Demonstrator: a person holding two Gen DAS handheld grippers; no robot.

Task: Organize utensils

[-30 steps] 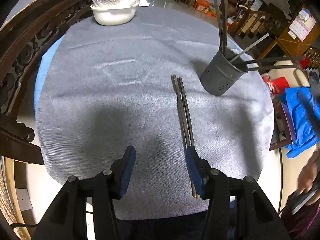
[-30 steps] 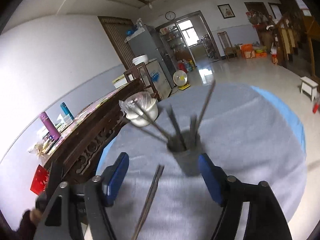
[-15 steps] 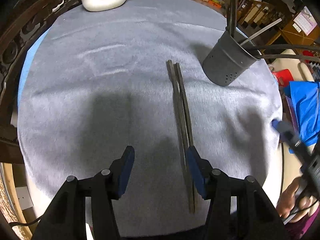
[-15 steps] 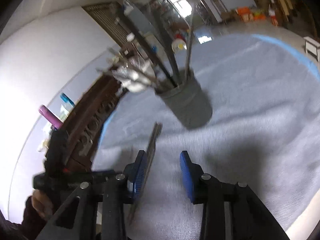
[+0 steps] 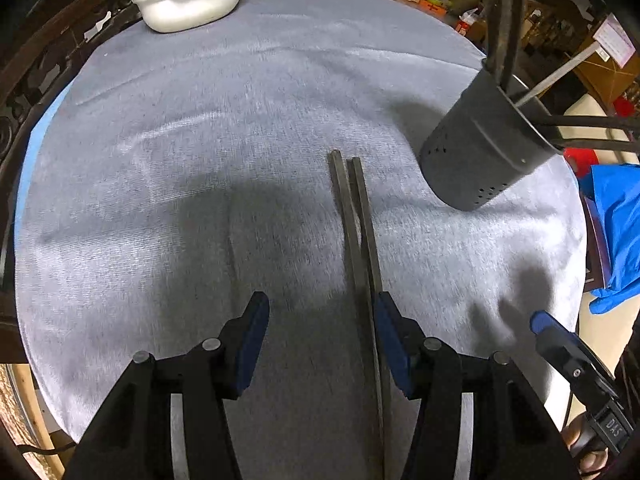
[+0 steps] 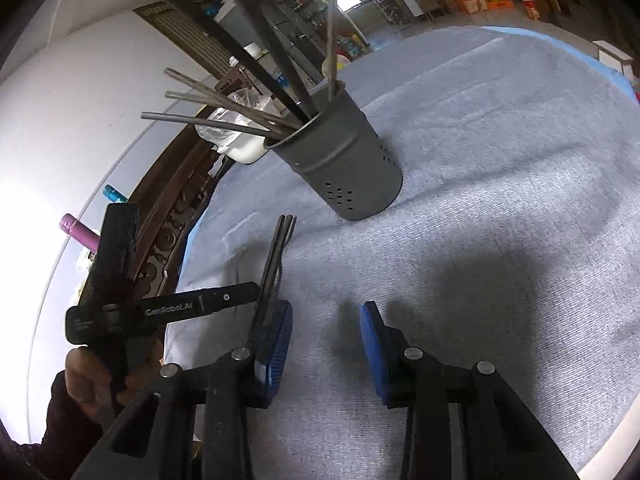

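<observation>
Left wrist view: dark perforated metal holder [image 5: 480, 148] already stocked; paired grey chopsticks [image 5: 358, 240] remain on cloth, both grippers [image 5: 320, 340] [image 6: 326, 344] spread, empty.

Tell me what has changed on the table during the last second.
The right gripper dropped from facing the room to low over the cloth, its jaws narrowing, then part reopening. The left gripper moved forward along the chopsticks. Nothing was gripped. Chopsticks, holder and bowl stayed put.
</observation>
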